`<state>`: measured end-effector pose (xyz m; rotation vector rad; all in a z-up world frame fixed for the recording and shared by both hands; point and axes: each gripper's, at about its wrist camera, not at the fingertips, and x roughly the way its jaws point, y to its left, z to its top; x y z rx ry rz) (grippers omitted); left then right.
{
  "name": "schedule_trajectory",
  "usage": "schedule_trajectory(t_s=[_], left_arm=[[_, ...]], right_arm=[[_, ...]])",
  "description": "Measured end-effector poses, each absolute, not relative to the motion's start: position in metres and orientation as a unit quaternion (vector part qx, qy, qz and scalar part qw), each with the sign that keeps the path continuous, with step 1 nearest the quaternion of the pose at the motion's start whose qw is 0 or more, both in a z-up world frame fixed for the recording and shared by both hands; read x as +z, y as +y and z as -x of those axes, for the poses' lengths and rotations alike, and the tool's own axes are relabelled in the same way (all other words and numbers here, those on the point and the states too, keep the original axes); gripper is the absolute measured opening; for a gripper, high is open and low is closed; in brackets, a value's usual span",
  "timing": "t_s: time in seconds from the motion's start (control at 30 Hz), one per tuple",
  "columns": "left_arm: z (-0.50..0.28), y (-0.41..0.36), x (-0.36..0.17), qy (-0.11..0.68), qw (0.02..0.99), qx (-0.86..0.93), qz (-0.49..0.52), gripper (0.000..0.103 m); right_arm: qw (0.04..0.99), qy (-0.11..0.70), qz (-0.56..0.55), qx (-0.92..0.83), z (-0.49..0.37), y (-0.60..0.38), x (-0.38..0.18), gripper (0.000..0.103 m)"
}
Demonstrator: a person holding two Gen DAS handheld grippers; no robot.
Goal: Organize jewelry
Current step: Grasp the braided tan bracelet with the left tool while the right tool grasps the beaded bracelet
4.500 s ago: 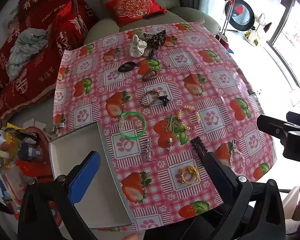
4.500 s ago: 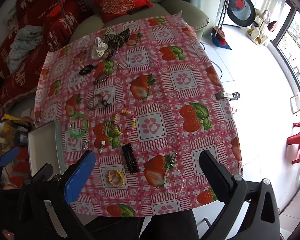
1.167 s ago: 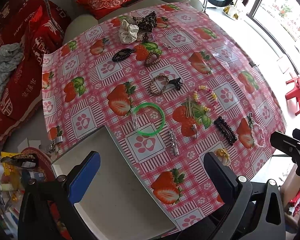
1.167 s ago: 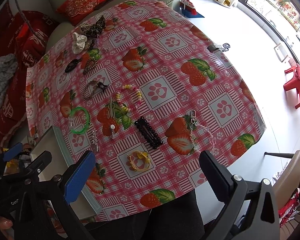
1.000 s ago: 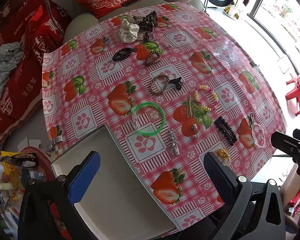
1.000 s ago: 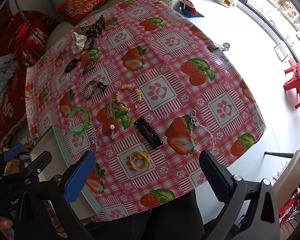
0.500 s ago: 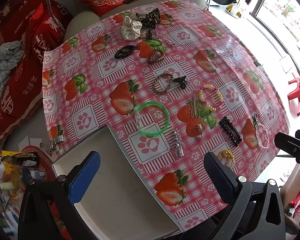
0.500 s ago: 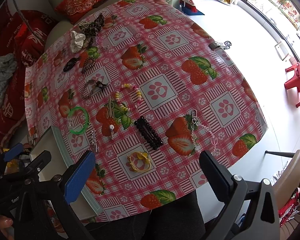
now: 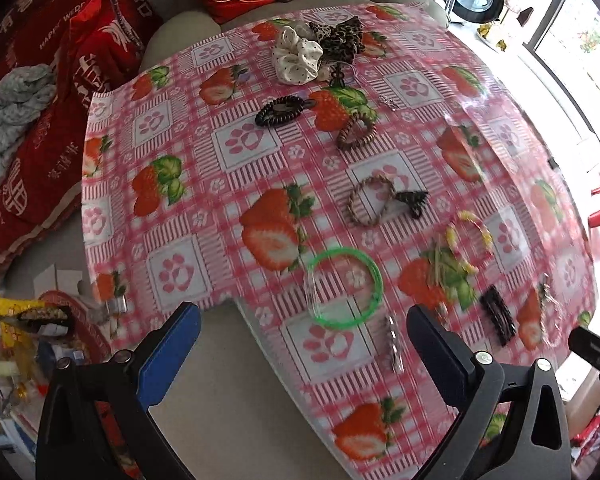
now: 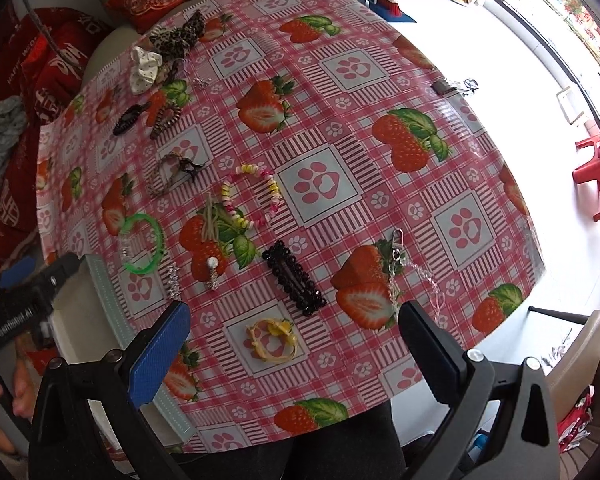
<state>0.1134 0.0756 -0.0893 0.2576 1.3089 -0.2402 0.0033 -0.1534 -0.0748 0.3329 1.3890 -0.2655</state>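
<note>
A strawberry-and-paw-print tablecloth [image 9: 236, 148] fills most of both views, with a pale tray [image 9: 236, 400] lying on its near-left corner, at the lower centre of the left wrist view. The left gripper [image 9: 304, 344] hangs over the tray's far edge, its jaws spread wide with nothing between them; the right gripper [image 10: 292, 340] (also wide open and holding nothing) hovers above the cloth's near edge.

The jewelry lies scattered over the cloth. A white scrunchie [image 9: 298, 60] and a leopard-print scrunchie [image 9: 340, 38] touch each other at the top centre of the left view. A green bangle [image 9: 344, 288] sits just beside the tray's far corner, between the left gripper's fingers in the frame. A black beaded hair clip [image 10: 294, 278] lies at the centre of the right view, with a pastel bead bracelet [image 10: 252, 196] above it and a small yellow band [image 10: 272, 340] below it, between the right gripper's fingertips.
</note>
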Motion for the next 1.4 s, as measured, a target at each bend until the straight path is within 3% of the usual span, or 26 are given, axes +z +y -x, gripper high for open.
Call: schedule_trajectory(t_s=[0.03, 0.37, 0.43, 0.7, 0.83, 0.97, 1.17, 1.27, 1.3, 1.37, 1.4], left_arm=[[-0.12, 0.072, -0.095, 0.605, 0.779, -0.11, -0.125, 0.097], [-0.169, 0.045, -0.138, 0.608, 0.777, -0.12, -0.114, 0.097], [-0.178, 0.039, -0.149, 0.611, 0.774, -0.121, -0.113, 0.086], [-0.193, 0.022, -0.18, 0.619, 0.767, -0.12, -0.124, 0.086], [-0.192, 0.014, -0.189, 0.62, 0.763, -0.124, -0.133, 0.086], [-0.194, 0.012, -0.193, 0.619, 0.765, -0.123, -0.127, 0.086], [-0.202, 0.011, -0.195, 0.625, 0.761, -0.133, -0.117, 0.058], [-0.198, 0.002, -0.192, 0.622, 0.758, -0.154, -0.123, 0.033], [-0.196, -0.003, -0.193, 0.621, 0.757, -0.158, -0.125, 0.016], [-0.194, -0.007, -0.193, 0.622, 0.755, -0.163, -0.128, 0.012], [-0.193, -0.008, -0.193, 0.623, 0.754, -0.165, -0.125, 0.012]], right_arm=[[0.746, 0.638, -0.149, -0.122, -0.007, -0.154, -0.079, 0.103], [0.731, 0.66, -0.126, -0.122, -0.052, -0.168, -0.125, 0.103], [0.729, 0.662, -0.122, -0.123, -0.063, -0.172, -0.135, 0.103], [0.732, 0.663, -0.107, -0.113, -0.099, -0.174, -0.163, 0.102], [0.733, 0.667, -0.079, -0.106, -0.111, -0.165, -0.177, 0.095], [0.728, 0.674, -0.064, -0.106, -0.118, -0.157, -0.19, 0.078], [0.739, 0.664, -0.038, -0.107, -0.118, -0.143, -0.194, 0.072], [0.74, 0.664, -0.039, -0.097, -0.119, -0.14, -0.193, 0.063], [0.74, 0.665, -0.038, -0.093, -0.12, -0.138, -0.193, 0.058], [0.74, 0.666, -0.039, -0.086, -0.121, -0.135, -0.192, 0.05], [0.74, 0.666, -0.037, -0.082, -0.122, -0.132, -0.191, 0.039]])
